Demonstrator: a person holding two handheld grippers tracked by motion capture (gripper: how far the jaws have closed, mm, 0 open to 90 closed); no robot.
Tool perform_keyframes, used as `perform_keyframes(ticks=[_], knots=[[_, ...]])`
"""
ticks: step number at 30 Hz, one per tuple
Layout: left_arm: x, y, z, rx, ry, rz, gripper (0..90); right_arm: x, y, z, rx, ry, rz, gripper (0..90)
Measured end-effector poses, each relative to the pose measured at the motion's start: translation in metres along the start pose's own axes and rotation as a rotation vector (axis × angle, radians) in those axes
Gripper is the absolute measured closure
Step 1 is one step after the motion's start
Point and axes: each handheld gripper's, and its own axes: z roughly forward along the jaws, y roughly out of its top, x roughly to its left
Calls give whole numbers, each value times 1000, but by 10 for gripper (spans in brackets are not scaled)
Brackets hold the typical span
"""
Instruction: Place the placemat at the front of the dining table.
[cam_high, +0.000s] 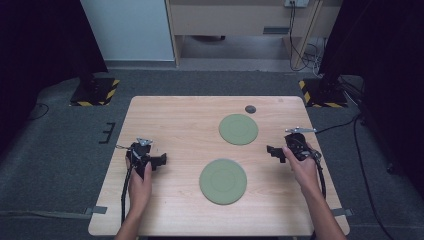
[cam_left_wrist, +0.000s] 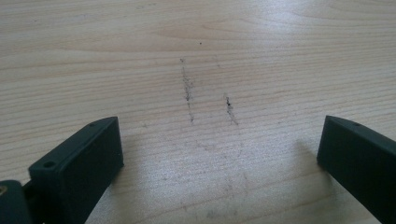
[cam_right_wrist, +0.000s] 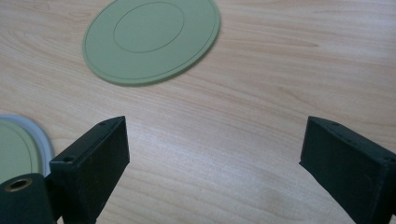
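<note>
- Resting on a light wooden table (cam_high: 165, 120): two flat, round, pale green discs, each with a concentric ring pressed into its face.
- Far disc (cam_high: 238, 129) lies right of centre toward the back edge; near disc (cam_high: 223, 181) lies closer to the person, slightly left of the far one. The two are apart, not touching.
- Small dark round spot (cam_high: 250, 109) on the tabletop just behind the far disc; what it is cannot be told.
- Left gripper (cam_high: 161, 160) is held in the left hand (cam_high: 139, 186) over the left part of the table, jaws pointing right toward the near disc, well short of it.
- Left gripper view: jaws stand wide apart with nothing between them, bare wood below with a few faint dark scuff marks (cam_left_wrist: 187, 91).
- Right gripper (cam_high: 274, 151) is held in the right hand (cam_high: 303, 167) near the right edge, jaws pointing left into the gap between the two discs.
- Right gripper view: jaws wide apart, empty; one green disc (cam_right_wrist: 152, 39) lies ahead on the wood, and the edge of the other (cam_right_wrist: 21, 149) shows at the lower left beside the left jaw.
- Neither gripper touches a disc.
- Grey carpet (cam_high: 60, 145) surrounds the table.
</note>
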Motion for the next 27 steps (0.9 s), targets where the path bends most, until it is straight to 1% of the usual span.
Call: perform_keyframes(ticks=[3, 5, 7, 9, 11, 16, 20, 27], knots=[[0, 0, 0, 0, 0, 0, 0, 4, -9, 0, 14, 13, -9, 77], [0, 0, 0, 0, 0, 0, 0, 4, -12, 0, 19, 13, -15, 77], [0, 0, 0, 0, 0, 0, 0, 6, -20, 1, 29, 29, -9, 81], [0, 0, 0, 0, 0, 0, 0, 7, -25, 2, 30, 31, -18, 82], [0, 0, 0, 0, 0, 0, 0, 9, -28, 2, 31, 34, -17, 82], [0, 0, 0, 0, 0, 0, 0, 12, -34, 0, 29, 35, -28, 82], [0, 0, 0, 0, 0, 0, 0, 19, -39, -3, 32, 46, -48, 78], [0, 0, 0, 0, 0, 0, 0, 26, -44, -5, 26, 57, -57, 76]])
